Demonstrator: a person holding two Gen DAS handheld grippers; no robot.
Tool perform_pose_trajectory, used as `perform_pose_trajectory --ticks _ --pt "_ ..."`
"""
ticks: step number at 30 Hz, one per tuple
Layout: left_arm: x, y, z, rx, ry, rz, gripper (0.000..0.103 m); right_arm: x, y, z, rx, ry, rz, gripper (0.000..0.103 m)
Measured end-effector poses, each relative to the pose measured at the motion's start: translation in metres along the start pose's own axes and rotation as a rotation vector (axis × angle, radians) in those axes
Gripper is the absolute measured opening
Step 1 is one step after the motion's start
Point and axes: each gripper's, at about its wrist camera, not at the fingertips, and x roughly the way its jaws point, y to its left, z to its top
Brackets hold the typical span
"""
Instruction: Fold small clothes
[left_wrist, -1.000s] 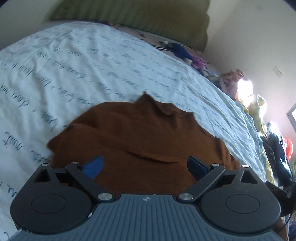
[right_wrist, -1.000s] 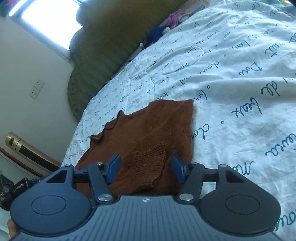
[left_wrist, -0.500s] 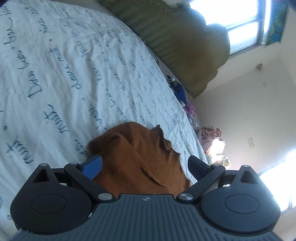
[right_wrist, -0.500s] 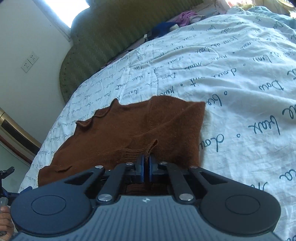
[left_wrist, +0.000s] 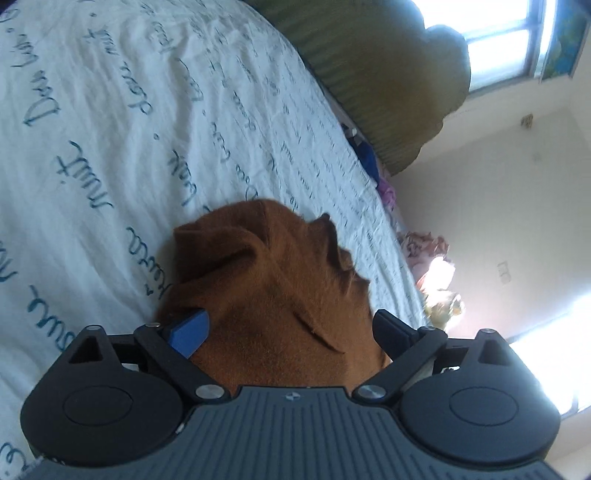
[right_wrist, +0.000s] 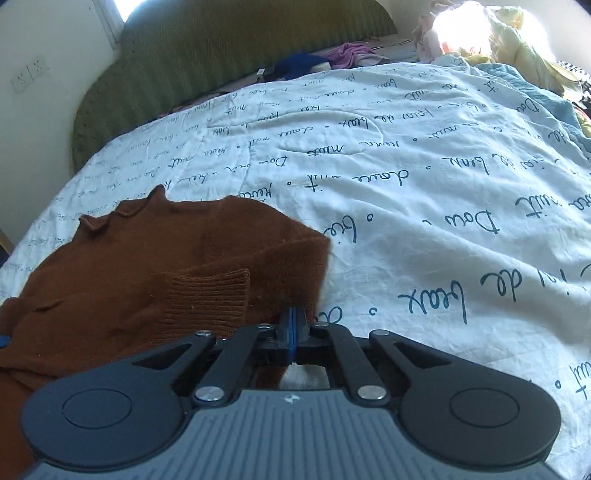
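The right gripper (right_wrist: 293, 326) has just snapped shut on the brown sweater (right_wrist: 207, 254) edge at 6 o'clock. The left gripper (left_wrist: 290, 328) stays wide open, holding nothing. Folding can start.

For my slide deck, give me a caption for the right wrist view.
Right gripper shut on the edge of a brown knitted sweater lying on a white script-printed bedsheet.
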Motion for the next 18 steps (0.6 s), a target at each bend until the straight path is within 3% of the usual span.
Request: perform_pose_trajectory --ticks 2,5,10,12,13,14,15,16,18 --pt "-0.025 0.003 0.009 -0.039 -0.065 -0.032 0.099 -0.016 0.008 0.004 -0.027 -0.047 -0.017 0.005" --pt "-0.039 -0.007 0.022 -0.035 -0.107 -0.066 0.101 -0.033 0.027 0.007 -0.089 -0.098 0.046 0.005" --pt "0.008 -0.032 0.023 0.005 -0.012 -0.086 0.101 -0.017 0.071 0.006 -0.177 -0.077 0.112 0.005" --pt "0.031 -0.030 0.017 -0.007 0.023 -0.047 0.100 -0.007 0.081 0.002 -0.195 -0.071 0.142 0.005" --pt "0.045 -0.028 0.019 0.010 0.017 0.017 0.100 0.001 0.086 -0.002 -0.220 -0.050 0.127 0.007" --pt "0.055 -0.023 0.022 0.031 0.011 0.083 0.097 0.011 0.090 -0.006 -0.262 -0.012 0.067 0.007" --pt "0.062 -0.015 0.024 0.012 0.023 0.107 0.085 0.022 0.091 -0.012 -0.309 0.030 0.013 0.007" --pt "0.061 -0.010 0.026 -0.024 0.037 0.089 0.084 0.022 0.087 -0.016 -0.311 -0.010 0.036 0.007" --pt "0.040 -0.012 0.030 -0.028 -0.003 -0.003 0.092 0.018 0.080 -0.014 -0.275 -0.001 0.060 0.007"
